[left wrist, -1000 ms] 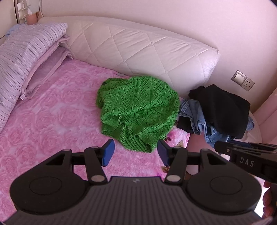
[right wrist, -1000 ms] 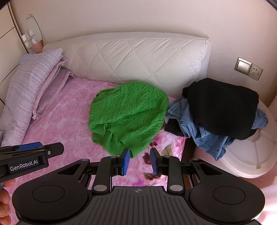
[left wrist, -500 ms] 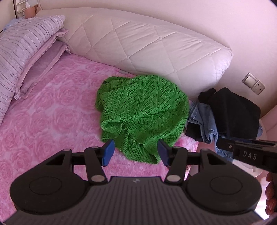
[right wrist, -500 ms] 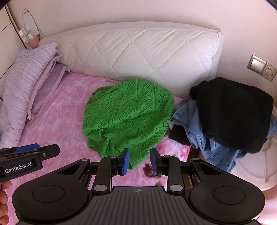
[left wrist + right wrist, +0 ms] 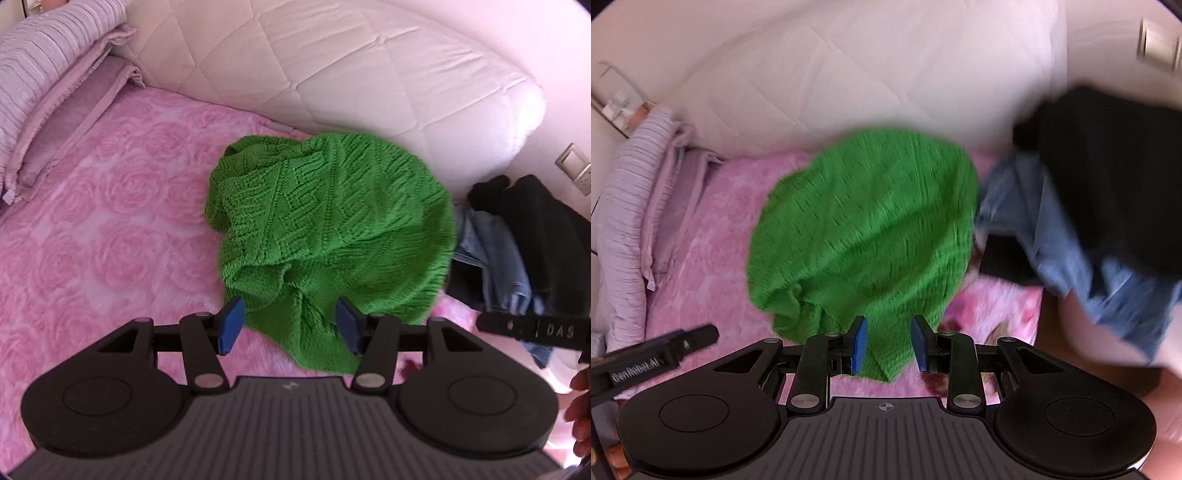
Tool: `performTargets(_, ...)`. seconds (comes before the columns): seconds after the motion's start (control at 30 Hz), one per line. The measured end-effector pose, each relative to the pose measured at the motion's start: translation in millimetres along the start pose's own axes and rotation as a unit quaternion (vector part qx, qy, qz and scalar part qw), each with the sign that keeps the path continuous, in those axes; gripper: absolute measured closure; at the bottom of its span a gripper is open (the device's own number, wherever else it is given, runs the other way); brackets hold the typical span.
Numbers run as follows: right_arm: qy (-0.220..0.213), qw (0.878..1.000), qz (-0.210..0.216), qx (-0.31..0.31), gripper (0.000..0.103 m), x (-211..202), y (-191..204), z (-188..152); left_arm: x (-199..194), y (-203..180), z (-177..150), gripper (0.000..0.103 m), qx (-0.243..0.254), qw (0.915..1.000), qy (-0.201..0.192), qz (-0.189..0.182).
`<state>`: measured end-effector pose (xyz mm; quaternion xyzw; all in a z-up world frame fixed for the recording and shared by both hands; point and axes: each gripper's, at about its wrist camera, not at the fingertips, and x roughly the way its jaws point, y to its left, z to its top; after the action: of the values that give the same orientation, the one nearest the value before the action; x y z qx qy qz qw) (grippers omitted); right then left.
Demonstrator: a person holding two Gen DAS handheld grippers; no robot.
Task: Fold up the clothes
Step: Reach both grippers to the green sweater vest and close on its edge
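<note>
1. Bedding: pink rose-patterned bedspread (image 5: 96,236) covers the bed; a white quilted headboard (image 5: 332,74) runs along its far edge.
2. Striped lilac pillows (image 5: 48,74) are stacked at the bed's far left corner, against the headboard.
3. Green knit sweater (image 5: 325,229) lies crumpled near the bed's right edge, its top close under the headboard and its lower tip toward the near side.
4. Just past the right edge of the bed sits a pile of clothes: blue jeans (image 5: 1056,236) under a black garment (image 5: 1108,166). A wall socket plate (image 5: 574,168) shows on the wall above them.
5. Left gripper (image 5: 290,326): blue pads spread wide, the sweater's lower tip seen between them; whether they touch the knit cannot be told.
6. Right gripper (image 5: 888,349): pads partly apart, nothing pinched; the sweater's tip shows in the gap. This view is blurred.
7. Against a second ago: both grippers have come down and in toward the bed. The sweater fills far more of each view, and its lower tip now sits between each pair of pads rather than ahead of them. Sweater and clothes pile lie as before.
</note>
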<state>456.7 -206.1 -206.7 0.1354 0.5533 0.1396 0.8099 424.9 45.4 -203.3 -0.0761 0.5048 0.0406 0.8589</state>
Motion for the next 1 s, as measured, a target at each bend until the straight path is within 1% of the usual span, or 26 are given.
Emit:
performTargets(0.07, 0.002, 1.0, -0.002, 0.018, 0.072, 18.5, -9.8, 5.4, 19.5, 4.3, 6.9, 0.053, -0.002, 1.0, 0.001, -0.002)
performTargets(0.1, 0.002, 1.0, -0.003, 0.028, 0.068, 27.3, -14.5, 8.3, 29.1, 7.2, 11.4, 0.053, -0.005, 1.0, 0.001, -0.005)
performTargets(0.13, 0.002, 0.999, -0.003, 0.037, 0.052, 36.1, -19.2, 11.2, 37.0, 9.9, 15.6, 0.053, -0.008, 0.9999, 0.0, -0.008)
performTargets(0.17, 0.002, 0.999, -0.004, 0.046, 0.032, 44.8, -23.9, 14.2, 44.5, 12.2, 20.1, 0.053, -0.012, 0.9999, -0.001, -0.01)
performTargets(0.2, 0.002, 0.998, -0.005, 0.055, 0.024, 53.6, -28.6, 17.1, 52.2, 14.5, 25.0, 0.053, -0.016, 0.9998, -0.001, -0.012)
performTargets(0.23, 0.002, 0.998, -0.007, 0.064, 0.019, 61.2, -32.8, 19.4, 58.8, 16.7, 29.1, 0.053, -0.019, 0.9997, -0.002, -0.014)
performTargets(0.37, 0.002, 0.994, -0.028, 0.102, 0.019, 84.2, -45.2, 25.3, 85.3, 27.1, 43.6, 0.053, -0.038, 0.9991, 0.001, -0.019)
performTargets(0.53, 0.014, 0.988, -0.02, 0.15, 0.019, 109.0, -56.6, 26.4, 112.8, 39.1, 50.1, 0.053, -0.06, 0.9979, 0.007, -0.025)
performTargets(0.67, 0.022, 0.985, -0.024, 0.168, 0.02, 124.1, -60.0, 23.7, 134.4, 45.4, 46.5, 0.052, -0.07, 0.9973, 0.02, -0.012)
performTargets(0.77, 0.031, 0.982, -0.036, 0.182, 0.02, 135.0, -62.2, 20.0, 147.7, 54.9, 41.7, 0.051, -0.088, 0.9955, 0.031, 0.017)
performTargets(0.8, 0.03, 0.982, -0.039, 0.185, 0.02, 136.8, -62.1, 18.6, 149.1, 59.1, 39.5, 0.05, -0.101, 0.9944, 0.028, 0.016)
performTargets(0.83, 0.028, 0.982, -0.043, 0.184, 0.02, 137.6, -61.4, 17.5, 150.6, 60.8, 36.9, 0.05, -0.11, 0.9935, 0.029, 0.005)
performTargets(0.87, 0.025, 0.982, -0.045, 0.18, 0.02, 137.0, -60.2, 16.8, 153.2, 60.5, 34.3, 0.05, -0.114, 0.9929, 0.033, -0.008)
performTargets(0.9, 0.023, 0.984, -0.046, 0.172, 0.023, 136.0, -58.8, 16.1, 155.7, 60.2, 31.7, 0.051, -0.118, 0.9921, 0.037, -0.021)
performTargets(0.93, 0.021, 0.986, -0.042, 0.159, 0.043, 134.3, -57.3, 15.1, 157.2, 57.8, 29.6, 0.064, -0.114, 0.9922, 0.039, -0.03)
performTargets(0.97, 0.019, 0.988, -0.039, 0.146, 0.074, 132.6, -55.8, 14.2, 157.8, 53.4, 28.0, 0.07, -0.103, 0.9933, 0.039, -0.034)
performTargets(1.0, 0.017, 0.99, -0.036, 0.134, 0.084, 130.9, -54.4, 13.2, 156.0, 49.6, 26.5, 0.08, -0.096, 0.9941, 0.035, -0.038)
